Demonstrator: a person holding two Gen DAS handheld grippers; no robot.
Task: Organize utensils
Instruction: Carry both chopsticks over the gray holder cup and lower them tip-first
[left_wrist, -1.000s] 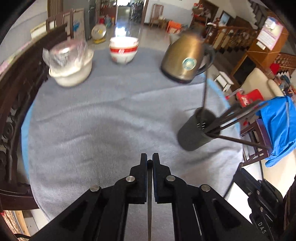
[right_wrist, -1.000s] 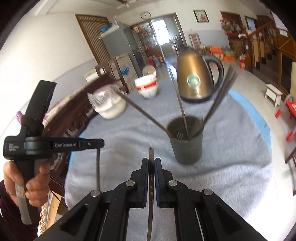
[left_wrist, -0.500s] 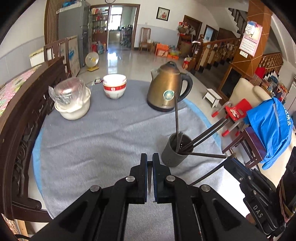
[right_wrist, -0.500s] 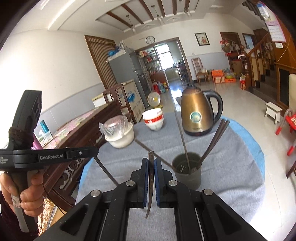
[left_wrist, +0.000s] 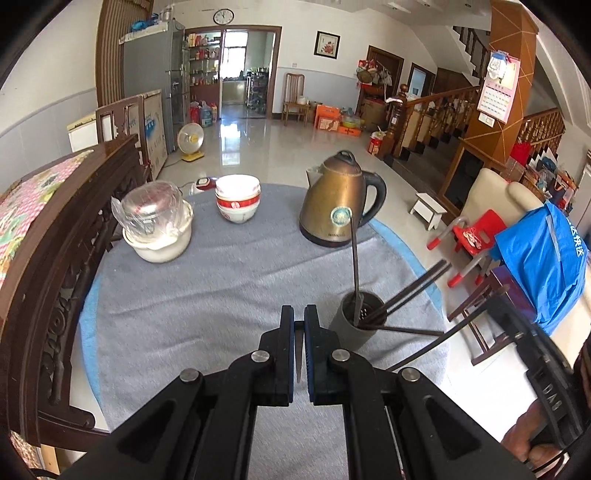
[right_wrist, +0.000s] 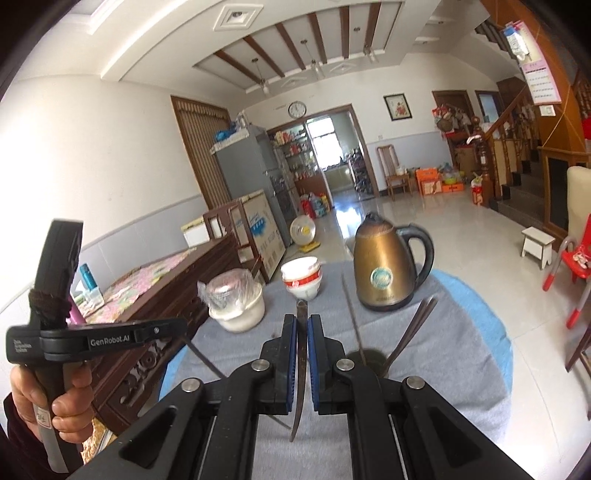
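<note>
A dark grey utensil holder (left_wrist: 354, 328) stands on the grey tablecloth (left_wrist: 221, 295), holding several dark chopsticks (left_wrist: 410, 291) and one upright utensil handle (left_wrist: 354, 266). My left gripper (left_wrist: 298, 321) is shut on a thin dark utensil (left_wrist: 297, 350), raised just left of the holder. My right gripper (right_wrist: 302, 325) is shut on a thin dark utensil (right_wrist: 301, 369) whose tip sticks up above the fingertips. The holder (right_wrist: 365, 360) is mostly hidden behind the right gripper. The left gripper body (right_wrist: 92, 338) shows at the left of the right wrist view, with a utensil hanging below it.
A brass kettle (left_wrist: 340, 203), stacked red-and-white bowls (left_wrist: 238, 197) and a plastic-wrapped white pot (left_wrist: 157, 225) stand at the table's far side. A carved wooden bench (left_wrist: 44, 266) lies left. A chair with blue cloth (left_wrist: 539, 254) is right.
Both grippers have risen and drawn back from the table, each still shut on its utensil. The holder now looks smaller and further away in both views.
</note>
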